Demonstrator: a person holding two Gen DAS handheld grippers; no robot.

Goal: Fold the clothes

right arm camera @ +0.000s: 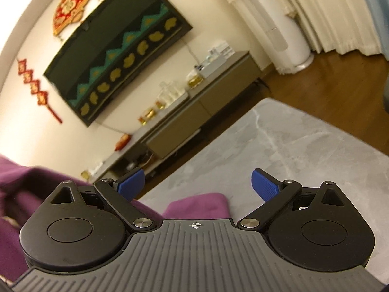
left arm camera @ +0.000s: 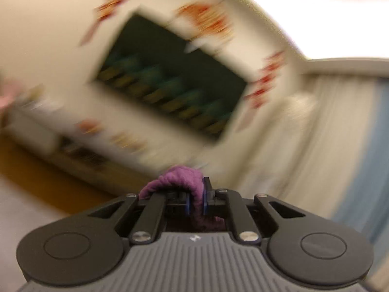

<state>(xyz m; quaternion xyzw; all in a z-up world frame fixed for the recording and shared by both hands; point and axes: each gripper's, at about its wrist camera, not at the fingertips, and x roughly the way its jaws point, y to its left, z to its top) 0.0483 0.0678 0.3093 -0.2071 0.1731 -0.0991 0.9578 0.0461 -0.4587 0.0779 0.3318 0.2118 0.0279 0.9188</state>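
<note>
A purple garment (left arm camera: 175, 182) is pinched between the blue pads of my left gripper (left arm camera: 195, 200), which is shut on a fold of it and raised toward the wall; the left wrist view is blurred by motion. In the right wrist view more of the purple garment (right arm camera: 197, 205) lies on the grey marble-patterned table (right arm camera: 279, 150), bunching up along the left edge of that view. My right gripper (right arm camera: 198, 185) stands open just above the cloth, with nothing between its blue fingers (right arm camera: 265, 185).
A dark wall-mounted screen (right arm camera: 116, 56) with red hangings around it faces me. Below it runs a low cabinet (right arm camera: 194, 107) carrying jars and bottles. A white cylindrical appliance (right arm camera: 284, 34) and curtains stand at the right, over wooden floor (right arm camera: 328, 80).
</note>
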